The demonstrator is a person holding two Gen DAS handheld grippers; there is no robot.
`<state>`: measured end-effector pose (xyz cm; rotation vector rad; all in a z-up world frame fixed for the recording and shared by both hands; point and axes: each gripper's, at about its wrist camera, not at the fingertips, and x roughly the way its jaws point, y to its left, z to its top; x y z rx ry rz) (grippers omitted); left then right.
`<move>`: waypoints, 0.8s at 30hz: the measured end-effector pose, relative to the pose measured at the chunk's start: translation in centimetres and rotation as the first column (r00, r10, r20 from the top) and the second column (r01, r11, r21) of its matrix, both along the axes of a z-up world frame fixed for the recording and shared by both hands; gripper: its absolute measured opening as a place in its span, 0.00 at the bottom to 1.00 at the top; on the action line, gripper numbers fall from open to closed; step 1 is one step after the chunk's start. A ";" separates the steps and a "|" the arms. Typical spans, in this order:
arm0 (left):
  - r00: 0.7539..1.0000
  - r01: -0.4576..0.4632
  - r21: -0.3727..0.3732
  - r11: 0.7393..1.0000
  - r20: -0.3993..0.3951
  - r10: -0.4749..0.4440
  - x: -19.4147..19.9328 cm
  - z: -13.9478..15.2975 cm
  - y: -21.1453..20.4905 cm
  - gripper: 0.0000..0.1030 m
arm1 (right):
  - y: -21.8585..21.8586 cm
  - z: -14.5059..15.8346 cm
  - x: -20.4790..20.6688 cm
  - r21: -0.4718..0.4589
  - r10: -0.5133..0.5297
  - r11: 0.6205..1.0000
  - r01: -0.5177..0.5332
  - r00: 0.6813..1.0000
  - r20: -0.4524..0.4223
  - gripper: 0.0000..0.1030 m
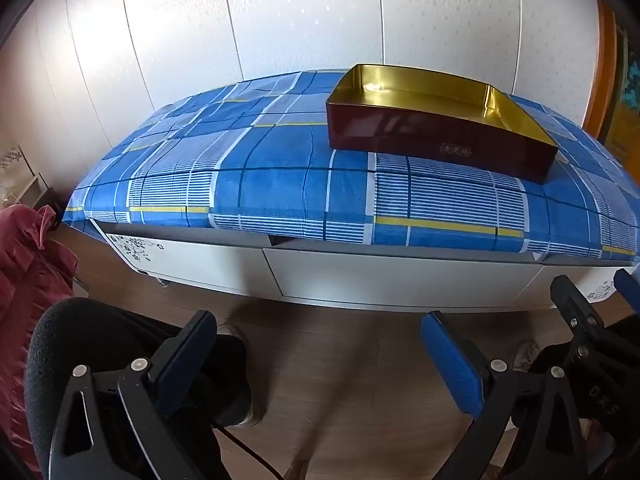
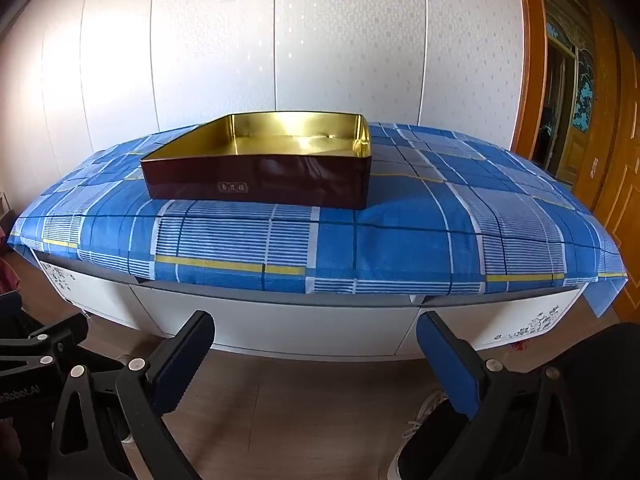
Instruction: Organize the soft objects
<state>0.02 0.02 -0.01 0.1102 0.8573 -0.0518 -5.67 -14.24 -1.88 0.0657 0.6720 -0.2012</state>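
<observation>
A pale panelled wall (image 2: 320,40) backs a low white cabinet (image 2: 304,328) draped in a blue plaid cloth (image 2: 400,240). On the cloth sits an open maroon tin (image 2: 256,184), gold inside, well beyond both grippers. Left gripper (image 1: 320,360) and right gripper (image 2: 316,360) gape wide over wooden floor (image 1: 340,380), gripping nothing.

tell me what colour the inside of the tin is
Shiny gold inside the tin; clearest in the right wrist view.
</observation>
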 end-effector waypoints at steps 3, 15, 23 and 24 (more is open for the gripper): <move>1.000 0.012 -0.011 1.000 -0.004 -0.012 0.3 0.3 0.3 1.00 | 0.0 0.2 -0.2 -0.009 0.003 1.000 -0.003 1.000 0.003 1.00; 0.999 0.012 0.011 1.000 0.032 -0.013 0.0 0.1 -0.5 1.00 | -0.1 -0.4 0.4 -0.011 -0.010 1.000 0.010 0.999 -0.035 1.00; 0.999 0.016 0.010 1.000 0.030 -0.016 0.0 0.0 -0.5 1.00 | -0.2 -0.4 0.5 -0.005 -0.004 1.000 0.004 0.999 -0.039 1.00; 0.999 0.016 0.009 1.000 0.029 -0.016 0.0 0.0 -0.5 1.00 | -0.2 -0.5 0.5 -0.004 -0.004 1.000 0.004 0.999 -0.039 1.00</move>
